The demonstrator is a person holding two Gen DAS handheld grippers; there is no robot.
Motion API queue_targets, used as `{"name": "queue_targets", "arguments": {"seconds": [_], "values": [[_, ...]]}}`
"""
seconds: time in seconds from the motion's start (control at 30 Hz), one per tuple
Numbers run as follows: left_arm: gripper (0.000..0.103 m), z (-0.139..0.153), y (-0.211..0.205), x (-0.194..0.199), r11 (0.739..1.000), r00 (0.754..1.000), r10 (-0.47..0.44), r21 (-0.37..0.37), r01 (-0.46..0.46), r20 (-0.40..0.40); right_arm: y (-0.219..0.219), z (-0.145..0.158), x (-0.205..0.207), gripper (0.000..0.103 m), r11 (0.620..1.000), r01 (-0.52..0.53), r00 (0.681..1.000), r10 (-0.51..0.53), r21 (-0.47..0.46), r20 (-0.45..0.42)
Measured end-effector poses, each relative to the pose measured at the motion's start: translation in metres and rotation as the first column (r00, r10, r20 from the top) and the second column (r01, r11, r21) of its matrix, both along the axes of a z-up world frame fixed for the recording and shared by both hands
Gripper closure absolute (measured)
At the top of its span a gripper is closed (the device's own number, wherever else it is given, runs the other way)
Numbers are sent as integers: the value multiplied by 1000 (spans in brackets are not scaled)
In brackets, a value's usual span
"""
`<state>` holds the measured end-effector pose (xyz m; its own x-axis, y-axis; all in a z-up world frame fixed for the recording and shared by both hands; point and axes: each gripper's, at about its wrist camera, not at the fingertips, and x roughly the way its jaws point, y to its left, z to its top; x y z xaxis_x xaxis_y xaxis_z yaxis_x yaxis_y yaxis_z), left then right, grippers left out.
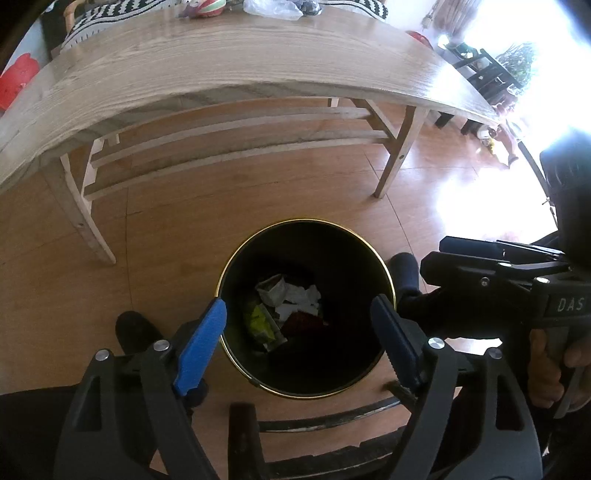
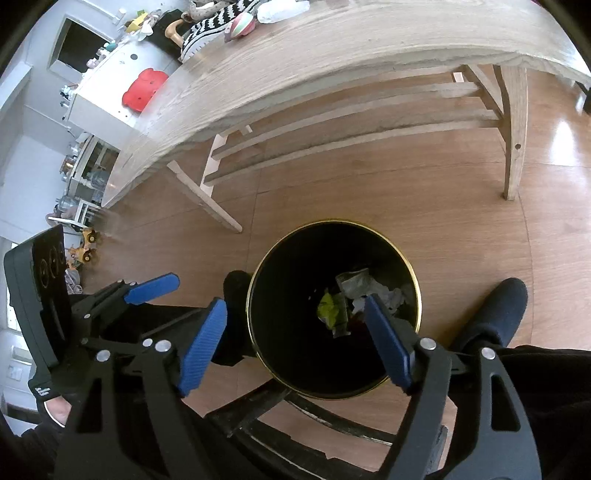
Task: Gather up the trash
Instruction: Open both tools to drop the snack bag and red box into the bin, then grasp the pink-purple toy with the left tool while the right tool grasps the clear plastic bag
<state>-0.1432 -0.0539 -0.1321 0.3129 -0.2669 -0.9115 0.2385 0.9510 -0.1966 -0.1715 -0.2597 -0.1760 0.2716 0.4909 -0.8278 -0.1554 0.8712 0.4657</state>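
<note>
A black bin with a gold rim (image 1: 380, 258) stands on the wood floor, also in the right wrist view (image 2: 413, 273). Crumpled white paper (image 1: 291, 295), a yellow-green wrapper (image 1: 258, 321) and something red (image 1: 303, 321) lie in its bottom; the paper (image 2: 358, 284) and wrapper (image 2: 328, 306) also show in the right wrist view. My left gripper (image 1: 299, 314) is open and empty above the bin's near side. My right gripper (image 2: 295, 314) is open and empty above the bin too. The right gripper shows at the right of the left wrist view (image 1: 458, 258), and the left gripper at the left of the right wrist view (image 2: 155, 288).
A long wooden table (image 1: 221, 62) stands behind the bin, with a clear plastic bag (image 1: 269, 9) and a striped cloth (image 1: 110, 11) at its far edge. The person's feet (image 2: 498, 306) flank the bin. A dark chair frame (image 1: 314, 421) lies below the grippers.
</note>
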Motion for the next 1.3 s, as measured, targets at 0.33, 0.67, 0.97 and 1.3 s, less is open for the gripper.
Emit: {"name": "queue_targets", "arguments": {"seconds": [0.33,0.67,0.97,1.3], "values": [[15,49,25,39,996,990,89,-11,-88,114,-3,61,34,20,999,43,988,-42,1,147],[8,123,48,170,973,918,187,60,-221,349,15,148,174,17,996,81,940,-87,31,331],[8,106,38,299,971,913,151,117,-209,378,32,119,307,17,992,115,964,-123,48,234],[8,66,45,383,976,927,133,115,-183,350,37,75,350,17,987,148,979,-156,66,133]]}}
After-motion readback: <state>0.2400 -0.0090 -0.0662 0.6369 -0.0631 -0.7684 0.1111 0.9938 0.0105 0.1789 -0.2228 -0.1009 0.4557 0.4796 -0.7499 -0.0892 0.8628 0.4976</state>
